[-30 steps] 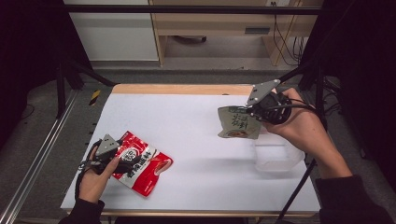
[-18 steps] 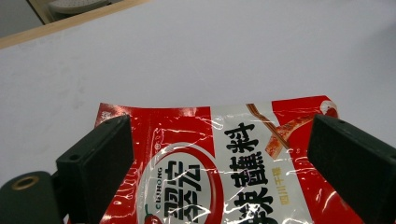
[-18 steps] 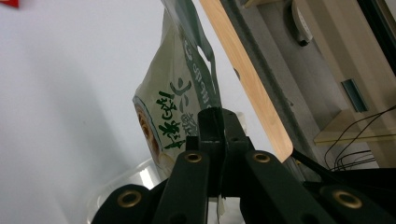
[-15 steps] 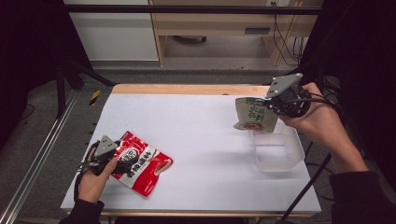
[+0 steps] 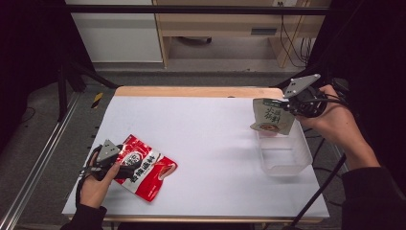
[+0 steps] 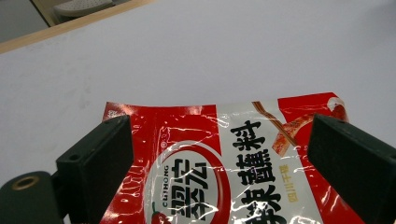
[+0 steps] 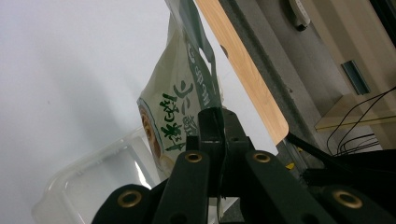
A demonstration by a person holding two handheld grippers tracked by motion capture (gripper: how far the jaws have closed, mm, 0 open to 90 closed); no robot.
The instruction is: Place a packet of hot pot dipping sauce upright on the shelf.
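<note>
Right now the right gripper (image 5: 293,107) is clamped on the edge of a pale green printed foil pouch (image 5: 272,116), holding it in the air over the far end of a clear rectangular plastic container (image 5: 285,155) that sits at the right side of the white table (image 5: 215,143). Across the table, near its front left corner, the left gripper (image 5: 125,167) has its jaws spread wide apart, one to each side of a glossy red-and-white foil sachet (image 6: 224,158) lying flat on the tabletop.
</note>
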